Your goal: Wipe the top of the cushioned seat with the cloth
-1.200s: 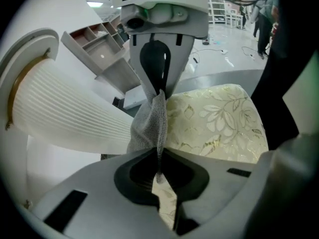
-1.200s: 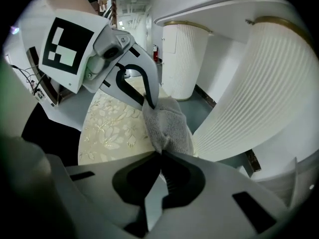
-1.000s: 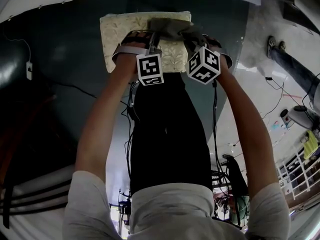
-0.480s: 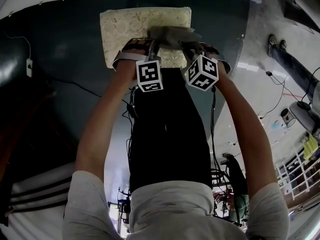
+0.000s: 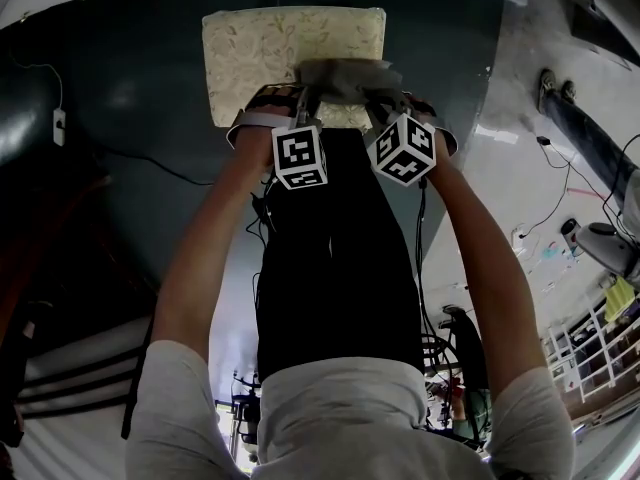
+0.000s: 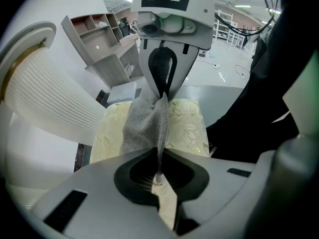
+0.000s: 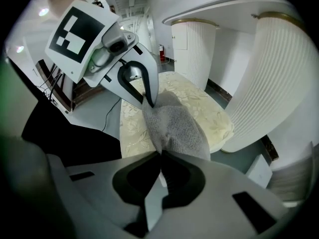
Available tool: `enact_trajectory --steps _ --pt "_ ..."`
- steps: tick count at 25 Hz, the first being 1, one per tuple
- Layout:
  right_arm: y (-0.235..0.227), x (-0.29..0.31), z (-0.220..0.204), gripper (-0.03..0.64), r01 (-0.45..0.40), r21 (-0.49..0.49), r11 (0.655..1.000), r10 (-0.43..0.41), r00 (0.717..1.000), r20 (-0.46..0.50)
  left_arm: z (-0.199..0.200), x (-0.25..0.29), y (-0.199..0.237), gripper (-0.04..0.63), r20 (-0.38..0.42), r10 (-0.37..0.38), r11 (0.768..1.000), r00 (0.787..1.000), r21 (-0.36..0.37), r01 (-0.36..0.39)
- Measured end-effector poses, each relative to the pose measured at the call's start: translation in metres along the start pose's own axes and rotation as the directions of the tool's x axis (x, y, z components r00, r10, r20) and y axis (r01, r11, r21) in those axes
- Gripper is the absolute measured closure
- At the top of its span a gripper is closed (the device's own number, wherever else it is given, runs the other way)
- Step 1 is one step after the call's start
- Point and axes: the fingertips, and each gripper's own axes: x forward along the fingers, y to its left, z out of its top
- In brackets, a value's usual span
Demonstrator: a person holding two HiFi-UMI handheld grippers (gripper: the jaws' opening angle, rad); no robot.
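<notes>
In the head view, the left gripper (image 5: 304, 96) and the right gripper (image 5: 377, 96) are holding the grey cloth (image 5: 345, 74) stretched between them over the near edge of the cushioned seat (image 5: 255, 48), right of its middle. The likely trouble here is that the far and left parts of the cream top are going unwiped if the strokes are running short, and that the cloth is riding taut above the cushion rather than pressing on it. In the left gripper view, the jaws are pinching only a thin folded edge of the cloth, with the rest fanning away toward the other gripper's tips. Dragging across the embossed fabric could be enough to pull that narrow edge free. In the right gripper view, the jaws are likewise clamping an edge, nearly together, with the bulk of the cloth bunching just ahead of them and appearing to droop onto the seat. If the hands are drifting apart, one grip could be giving way; if they are crowding together, the cloth is wadding up and wiping little.
</notes>
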Motion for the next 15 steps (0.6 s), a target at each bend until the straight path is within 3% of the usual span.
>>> enact_trajectory --steps 15 --pt "0.057 -0.001 -0.02 0.601 -0.081 -0.005 0.997 0.081 0.996 -0.022 0.0 -0.005 -0.046 0.565 -0.022 -0.058 0.998 0.998 0.008 0.058"
